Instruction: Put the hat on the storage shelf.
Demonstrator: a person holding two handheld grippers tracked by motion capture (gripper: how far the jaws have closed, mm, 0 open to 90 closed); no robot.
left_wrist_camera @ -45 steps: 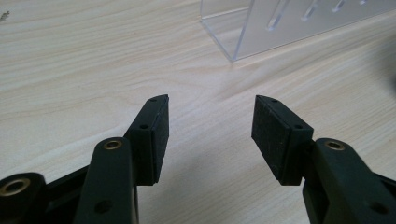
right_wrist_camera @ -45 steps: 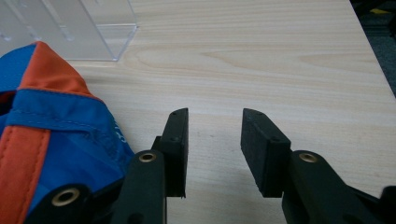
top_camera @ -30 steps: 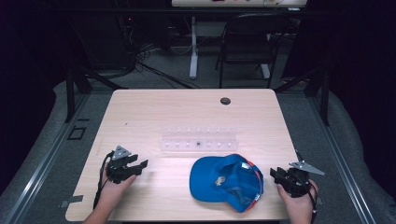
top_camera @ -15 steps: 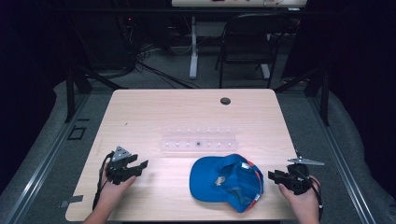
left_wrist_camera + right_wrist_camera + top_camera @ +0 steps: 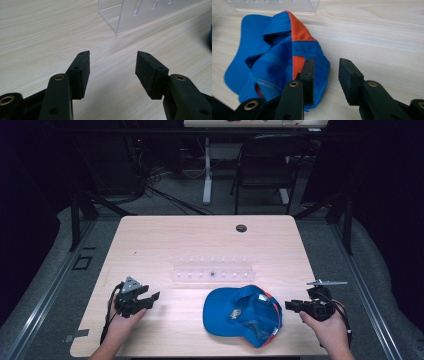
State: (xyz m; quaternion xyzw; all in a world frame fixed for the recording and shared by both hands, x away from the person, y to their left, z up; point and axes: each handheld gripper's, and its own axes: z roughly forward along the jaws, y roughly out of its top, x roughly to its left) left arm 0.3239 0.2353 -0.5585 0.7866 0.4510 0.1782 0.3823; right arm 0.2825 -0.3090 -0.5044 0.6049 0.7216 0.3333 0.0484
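Note:
A blue cap with orange panels [image 5: 242,315] lies crown-down on the wooden table [image 5: 200,240], near its front edge. My right gripper [image 5: 290,305] hovers just right of the cap, pointing at it. In the right gripper view the cap [image 5: 269,57] lies below and beyond the left jaw. The right gripper [image 5: 327,61] is open; its jaws have just been closing a little, with nothing between them. My left gripper [image 5: 152,297] rests at the front left, open and empty. Bare table shows between the jaws of the left gripper [image 5: 112,53].
A clear plastic rack [image 5: 212,270] with small pegs stands across the middle of the table, behind the cap; its corner [image 5: 140,15] is ahead of the left jaws. A black grommet hole [image 5: 241,228] is near the far edge. Chairs and cables stand beyond.
My right gripper has lifted slightly off the table beside the cap. The left gripper and the cap have not moved.

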